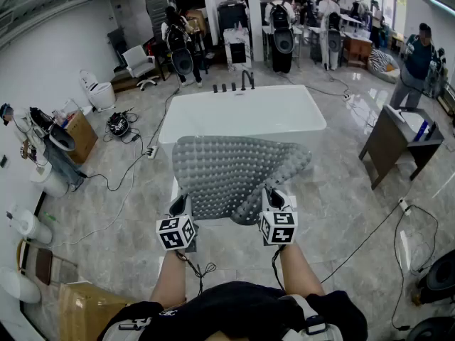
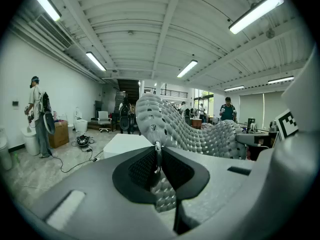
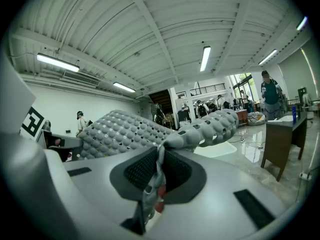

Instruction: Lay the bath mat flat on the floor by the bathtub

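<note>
I've got both jaws clenched on the gray bumpy bath mat: L gripper pinches its near edge at approx 7 o'clock, R gripper at approx 5 o'clock, w/ a thin bit of mat squeezed between the pads in each gripper view. The mat is held up off the floor, spread toward 12 o'clock, and in the head view its far edge overlaps the near side of the white bathtub. Its R side curls under in a fold; the L side is flatter.
</note>
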A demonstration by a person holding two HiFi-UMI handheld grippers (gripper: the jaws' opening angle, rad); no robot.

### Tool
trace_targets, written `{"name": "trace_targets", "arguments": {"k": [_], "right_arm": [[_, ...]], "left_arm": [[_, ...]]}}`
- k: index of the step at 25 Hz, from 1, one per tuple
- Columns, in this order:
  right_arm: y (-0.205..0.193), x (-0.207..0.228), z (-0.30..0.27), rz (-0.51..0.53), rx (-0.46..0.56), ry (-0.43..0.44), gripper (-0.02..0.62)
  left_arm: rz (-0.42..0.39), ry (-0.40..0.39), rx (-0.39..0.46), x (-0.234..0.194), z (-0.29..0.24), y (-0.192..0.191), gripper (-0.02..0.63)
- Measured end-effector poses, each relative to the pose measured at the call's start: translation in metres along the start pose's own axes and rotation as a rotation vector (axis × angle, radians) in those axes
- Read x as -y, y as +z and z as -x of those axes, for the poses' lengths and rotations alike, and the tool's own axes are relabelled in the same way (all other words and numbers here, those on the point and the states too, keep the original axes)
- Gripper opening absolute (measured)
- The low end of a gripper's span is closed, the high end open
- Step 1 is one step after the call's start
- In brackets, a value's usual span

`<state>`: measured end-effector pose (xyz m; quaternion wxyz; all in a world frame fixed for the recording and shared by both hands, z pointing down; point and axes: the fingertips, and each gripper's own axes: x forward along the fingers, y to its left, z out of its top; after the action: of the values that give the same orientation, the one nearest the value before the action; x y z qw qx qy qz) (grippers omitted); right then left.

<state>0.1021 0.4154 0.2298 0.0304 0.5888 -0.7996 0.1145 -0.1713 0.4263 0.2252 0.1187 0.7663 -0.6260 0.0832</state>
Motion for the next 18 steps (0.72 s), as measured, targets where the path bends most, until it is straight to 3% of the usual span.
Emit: {"name": "trace_targets", "arguments": {"k": [7, 18], "right_arm": [[-0.006, 0.001, -0.006, 0.109, -0.035, -0.039, 0.032], [-0.019, -0.007, -0.012, 0.116, -0.089, -0.025, 0.038]], "left_arm": [[0.055, 0.048, 0.016, -0.015, 0.006, -0.002, 0.035], [0.056, 0.065, -0.007, -0.029, 0.009, -0.014, 0.037]]}}
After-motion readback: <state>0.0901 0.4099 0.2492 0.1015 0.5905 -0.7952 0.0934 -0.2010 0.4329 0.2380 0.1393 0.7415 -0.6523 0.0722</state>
